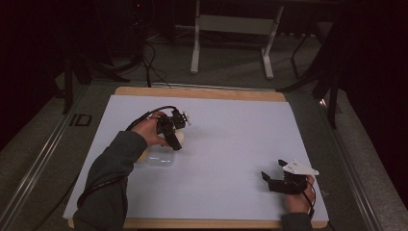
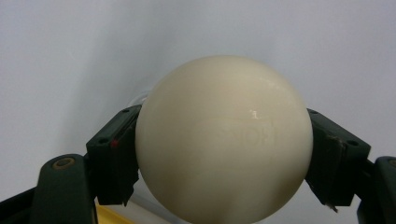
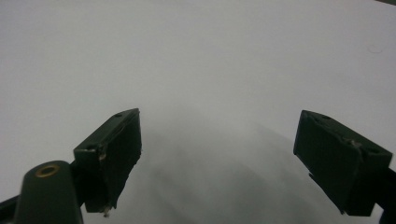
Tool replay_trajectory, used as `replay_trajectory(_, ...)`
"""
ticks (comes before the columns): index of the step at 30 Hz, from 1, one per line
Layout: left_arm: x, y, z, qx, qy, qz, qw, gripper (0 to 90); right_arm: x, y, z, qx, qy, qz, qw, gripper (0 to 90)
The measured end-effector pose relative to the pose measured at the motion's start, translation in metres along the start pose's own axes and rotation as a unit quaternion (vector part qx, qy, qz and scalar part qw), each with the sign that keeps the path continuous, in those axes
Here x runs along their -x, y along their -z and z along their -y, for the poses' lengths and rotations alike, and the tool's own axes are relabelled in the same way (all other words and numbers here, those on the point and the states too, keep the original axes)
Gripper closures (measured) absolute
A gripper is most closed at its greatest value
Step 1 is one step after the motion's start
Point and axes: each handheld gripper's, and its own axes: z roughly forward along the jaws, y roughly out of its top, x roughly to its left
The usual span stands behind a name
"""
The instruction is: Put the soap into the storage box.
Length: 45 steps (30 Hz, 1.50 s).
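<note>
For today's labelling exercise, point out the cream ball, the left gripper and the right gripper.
cream ball [image 2: 224,140], left gripper view, its front.
left gripper [image 1: 174,134], high view, between its fingertips.
right gripper [image 1: 272,169], high view, between its fingertips.

Dark room; grey floor [image 1: 231,67], white-legged stand [image 1: 233,24] beyond the white-topped table [image 1: 240,125]
</note>
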Motion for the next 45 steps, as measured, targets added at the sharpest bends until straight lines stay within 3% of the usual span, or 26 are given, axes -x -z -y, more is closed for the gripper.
replay_trajectory(45, -0.021, 0.014, 0.043, -0.002, 0.043, -0.022, 0.9988, 22.8, -0.001, 0.000, 0.000, 0.000, 0.001, 0.003, 1.0000, 15.1)
